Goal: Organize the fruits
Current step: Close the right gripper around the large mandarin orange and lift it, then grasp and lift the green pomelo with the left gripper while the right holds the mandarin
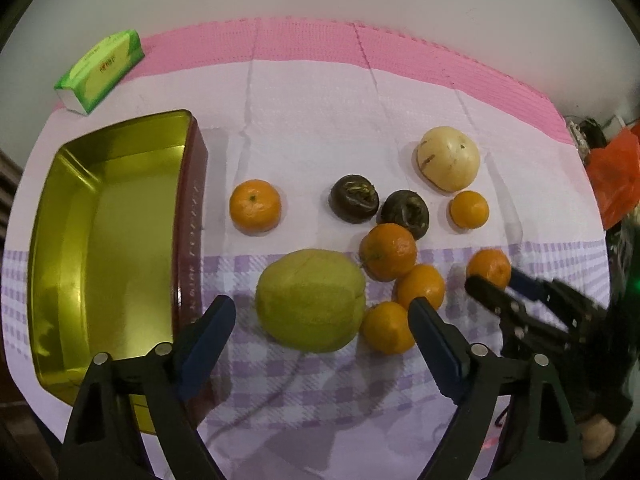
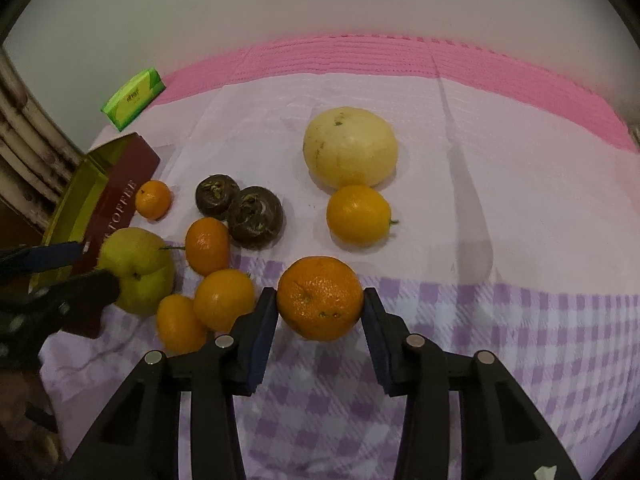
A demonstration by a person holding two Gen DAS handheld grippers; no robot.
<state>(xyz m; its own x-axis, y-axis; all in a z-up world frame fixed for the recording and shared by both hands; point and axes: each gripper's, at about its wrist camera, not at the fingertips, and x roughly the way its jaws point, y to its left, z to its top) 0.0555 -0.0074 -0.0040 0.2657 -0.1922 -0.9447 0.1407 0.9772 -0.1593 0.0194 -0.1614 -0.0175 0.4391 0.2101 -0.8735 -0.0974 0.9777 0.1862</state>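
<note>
The right gripper [image 2: 320, 308] pinches a round, dimpled orange mandarin [image 2: 320, 298], its blue-padded fingers [image 2: 262, 344] pressed against both sides of the fruit, with open checked cloth to its right. The left gripper [image 1: 322, 320] is spread wide around a large yellow-green pear-like fruit [image 1: 311, 300], pads apart from its skin; no earlier view shows its jaws moving. Just left of that gripper stands an open rectangular gold tin with maroon sides [image 1: 192, 208], empty inside. Three more small orange mandarins [image 1: 420, 286] cluster just right of the green fruit. Beyond lie two dark brown wrinkled fruits [image 1: 354, 199], a pale cream round melon [image 1: 448, 158] and further mandarins. Everything rests on a white-and-lilac checked tablecloth [image 1: 320, 380] over a pink mat [image 1: 312, 38], near a plain wall; a green tissue pack [image 1: 102, 70] sits at the far left.
</note>
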